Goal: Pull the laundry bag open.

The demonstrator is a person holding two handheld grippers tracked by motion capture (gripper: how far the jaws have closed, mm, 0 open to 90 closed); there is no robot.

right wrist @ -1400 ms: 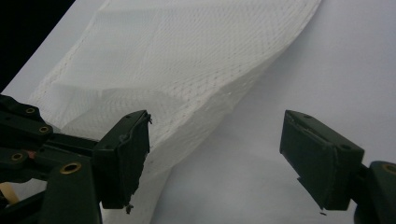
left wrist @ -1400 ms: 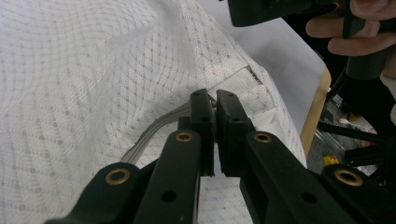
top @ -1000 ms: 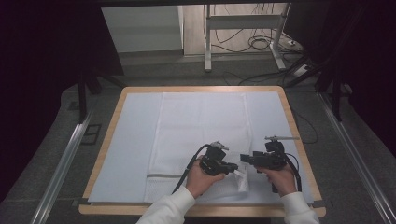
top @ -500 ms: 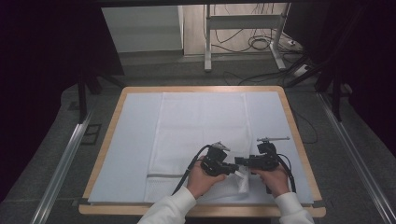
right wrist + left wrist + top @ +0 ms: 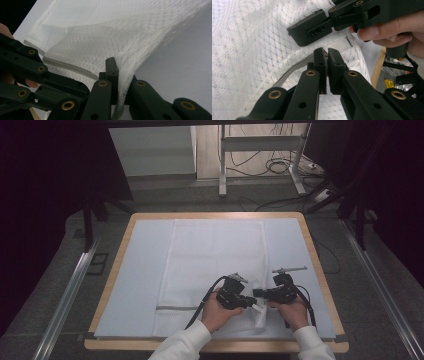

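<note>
Your left gripper (image 5: 327, 56) is closed on the zipper end of the mesh bag (image 5: 215, 255) near the table's (image 5: 320, 265) front edge. Your right gripper (image 5: 117, 67) has just closed on its lifted edge. The mesh is light and floppy; hold the firmer seam.

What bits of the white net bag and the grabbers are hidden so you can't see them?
- High view: the mesh bag's near right corner, covered by both hands and grippers.
- Left gripper view: what the left gripper pinches, hidden between its shut jaws.
- Right gripper view: the right gripper's right fingertip, hidden behind the clamped mesh fold.
</note>
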